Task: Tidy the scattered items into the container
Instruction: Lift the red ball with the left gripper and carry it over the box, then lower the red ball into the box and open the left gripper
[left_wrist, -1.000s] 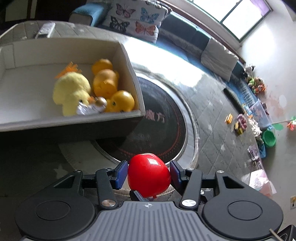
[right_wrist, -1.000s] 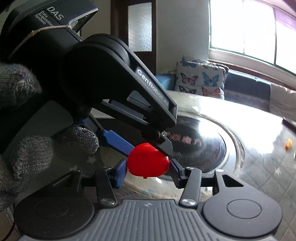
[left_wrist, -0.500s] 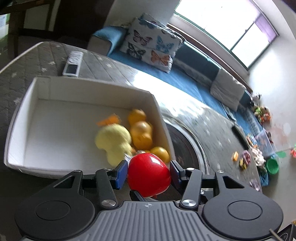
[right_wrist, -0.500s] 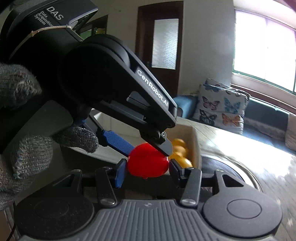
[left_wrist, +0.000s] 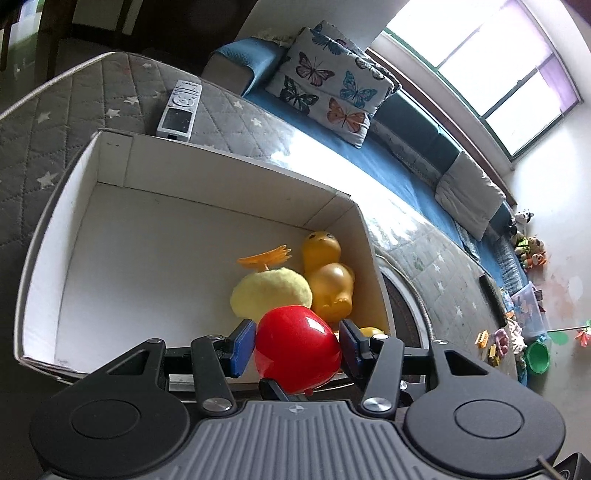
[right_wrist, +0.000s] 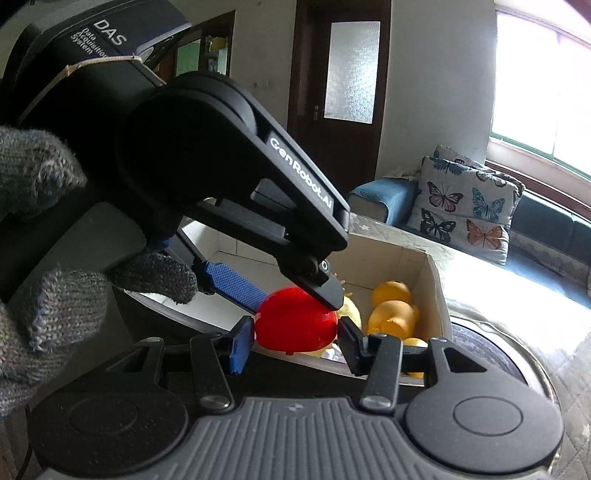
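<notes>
Red toy apple clamped by both left tongs and right tongs | now over white box, formerly over table | release pending

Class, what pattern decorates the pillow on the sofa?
Colourful butterflies on the pillow, clearest in the left wrist view.

The white box is the landmark. Its left and middle floor lies bare, open from above. Its right end is crowded: a yellow plush and an orange duck sit against the right wall, touching each other. A red ball, clamped between both pairs of tongs, left tongs and right tongs, hangs over the box's near rim beside the plush. Behind the far wall a remote lies on the bench.
</notes>
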